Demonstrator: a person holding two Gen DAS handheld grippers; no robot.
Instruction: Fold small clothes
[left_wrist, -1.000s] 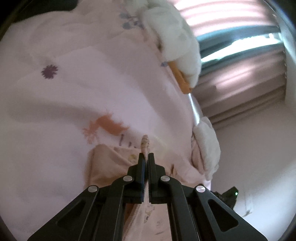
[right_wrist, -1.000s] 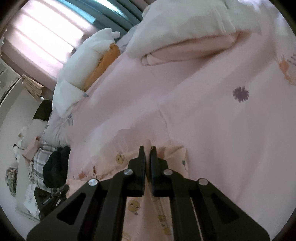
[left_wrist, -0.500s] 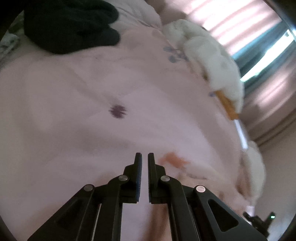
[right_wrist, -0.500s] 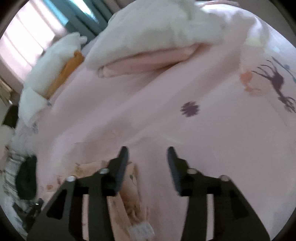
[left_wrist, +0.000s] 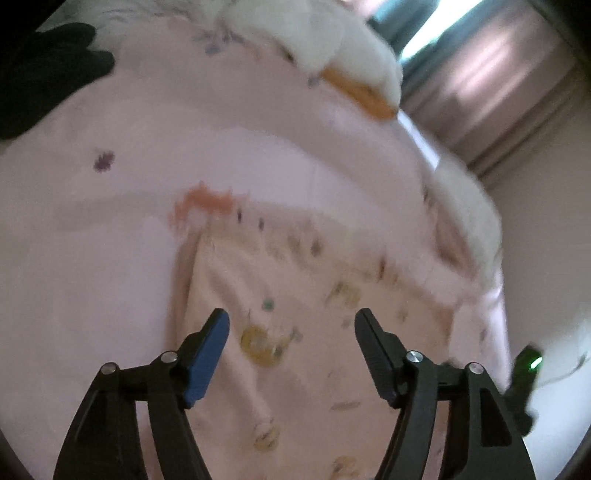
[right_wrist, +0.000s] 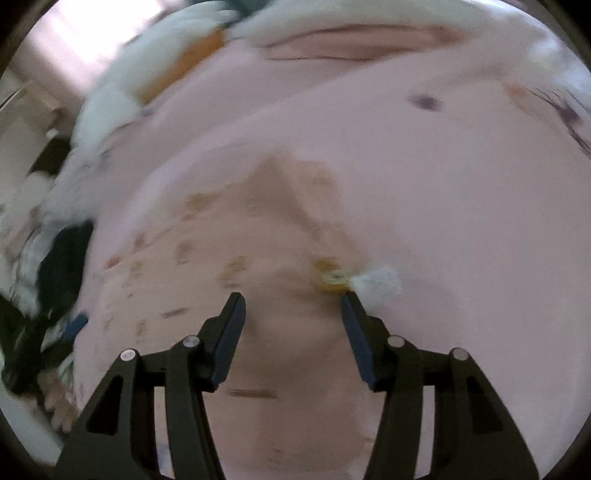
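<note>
A small pale pink garment (left_wrist: 280, 295) with little yellow printed figures lies on the pink bed cover (left_wrist: 92, 258). My left gripper (left_wrist: 291, 325) is open and empty just above it. In the right wrist view the same garment (right_wrist: 229, 236) lies spread and blurred, with a white label (right_wrist: 380, 282) at its right edge. My right gripper (right_wrist: 293, 306) is open and empty over the garment, its right finger close to the label.
White pillows and an orange one (left_wrist: 362, 92) lie at the head of the bed by the curtain (left_wrist: 498, 74). A folded white and pink duvet (right_wrist: 362, 40) lies beyond. Dark clothes (left_wrist: 40, 74) and a pile of laundry (right_wrist: 62, 258) sit at the bed's edge.
Both grippers were shut on the garment a second ago. They have let it go and opened wide, and the garment now lies on the bed. Both cameras are still moving.
</note>
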